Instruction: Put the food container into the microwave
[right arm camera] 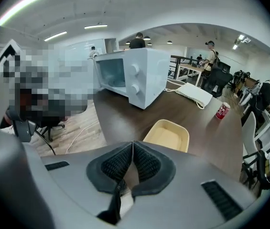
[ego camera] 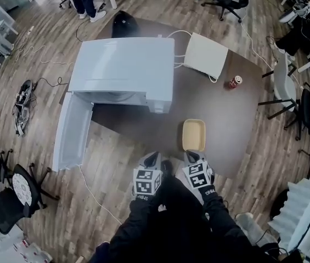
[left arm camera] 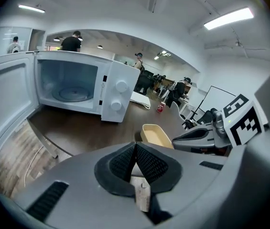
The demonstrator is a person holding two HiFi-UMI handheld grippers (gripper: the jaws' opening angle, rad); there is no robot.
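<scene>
A pale yellow food container [ego camera: 193,134] lies empty on the brown table [ego camera: 220,114], near its front edge; it also shows as the container [left arm camera: 156,136] and the container [right arm camera: 168,135]. The white microwave [ego camera: 123,72] stands at the table's left with its door [ego camera: 72,130] swung wide open and its cavity [left arm camera: 70,82] empty. My left gripper [ego camera: 150,160] and right gripper [ego camera: 190,158] hover side by side just short of the table's front edge, both shut on nothing. The right one is closest to the container.
A red can [ego camera: 235,81] stands at the table's right side, and a white flat device [ego camera: 206,55] with cables lies behind the microwave. Office chairs [ego camera: 286,86] ring the table. Cables trail over the wooden floor [ego camera: 34,64]. People stand in the background.
</scene>
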